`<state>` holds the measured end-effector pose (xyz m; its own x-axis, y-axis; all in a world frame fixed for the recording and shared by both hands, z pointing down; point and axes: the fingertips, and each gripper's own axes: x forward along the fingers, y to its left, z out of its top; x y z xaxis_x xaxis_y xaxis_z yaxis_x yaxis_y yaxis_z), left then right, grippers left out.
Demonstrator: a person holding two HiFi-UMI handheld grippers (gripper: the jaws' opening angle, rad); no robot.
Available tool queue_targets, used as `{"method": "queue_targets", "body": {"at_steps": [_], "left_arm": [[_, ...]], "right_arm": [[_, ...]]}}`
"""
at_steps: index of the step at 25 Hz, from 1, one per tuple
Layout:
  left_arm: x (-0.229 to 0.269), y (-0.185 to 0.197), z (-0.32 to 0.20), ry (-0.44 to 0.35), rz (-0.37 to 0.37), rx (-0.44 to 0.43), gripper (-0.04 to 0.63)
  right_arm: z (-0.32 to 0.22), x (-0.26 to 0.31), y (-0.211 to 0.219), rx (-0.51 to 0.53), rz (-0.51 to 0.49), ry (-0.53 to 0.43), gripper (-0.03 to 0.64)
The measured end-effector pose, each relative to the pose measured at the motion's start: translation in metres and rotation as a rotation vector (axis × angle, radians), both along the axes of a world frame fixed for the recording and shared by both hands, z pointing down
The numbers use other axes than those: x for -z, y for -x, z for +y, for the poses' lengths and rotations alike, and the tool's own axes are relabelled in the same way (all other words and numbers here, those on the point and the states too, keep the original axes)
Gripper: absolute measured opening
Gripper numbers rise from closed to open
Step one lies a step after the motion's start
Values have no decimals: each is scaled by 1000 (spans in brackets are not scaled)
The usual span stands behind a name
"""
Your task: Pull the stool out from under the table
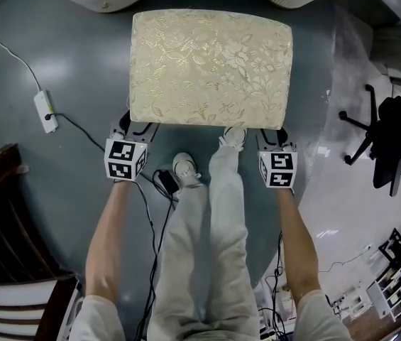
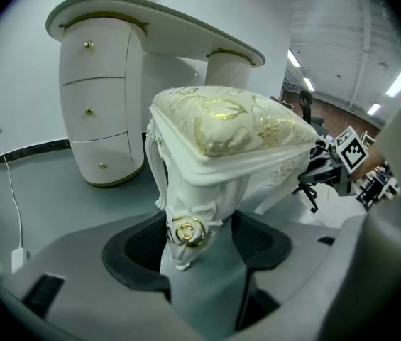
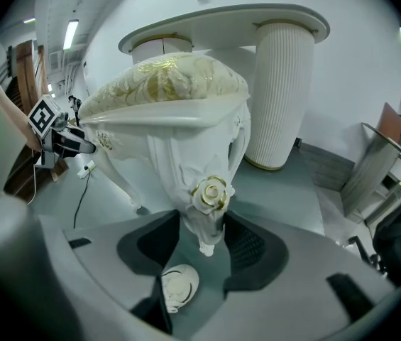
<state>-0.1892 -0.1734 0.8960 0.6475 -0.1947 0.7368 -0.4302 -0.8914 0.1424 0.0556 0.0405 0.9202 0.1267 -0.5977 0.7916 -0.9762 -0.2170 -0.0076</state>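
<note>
Floor (image 1: 65, 69): grey, smooth, glossy, with pale reflections.

Table (image 2: 101, 84): white, curved top with a gilt edge line. One pedestal is rounded with stacked drawers; the other, the column (image 3: 282, 91), is finely ribbed.

Stool (image 1: 211, 68): stands on the floor in front of the table, out from beneath its top, the far edge just short of the pedestals. The cushion is a rounded rectangle in cream brocade with a gold floral weave. The frame is glossy white and carved, with curved legs and a gilt-rimmed rose (image 2: 187, 231) at the knee.

Left gripper (image 2: 200, 241): grey shell, black ridged pads closed on the stool's near-left leg just beneath the rose.

Right gripper (image 3: 204, 246): same build, pads clamped on the near-right leg just below its rose (image 3: 211, 192).

Sneakers (image 1: 186, 169): white, one toe at the stool's near edge.

Power strip (image 1: 45, 111): white, slim, corded, well left of the stool.

Counts: one stool, two legs gripped, two roses seen, two pedestals, three drawers with gold knobs, two grippers, two sneakers.
</note>
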Motion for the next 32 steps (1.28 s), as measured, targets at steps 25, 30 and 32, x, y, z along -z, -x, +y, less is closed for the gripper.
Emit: {"method": "queue_targets", "body": {"at_steps": [25,30,32], "left_arm": [[60,45,41,173,-150,100,28],[91,34,47,233,-119,112,14],[103,29,48,253,-111,128,14]], "right_arm": [[55,57,30,-62,-125,161,16],[47,90,47,-33,-180,164,-3],[41,103,51,-19,-183,164,-3]]}}
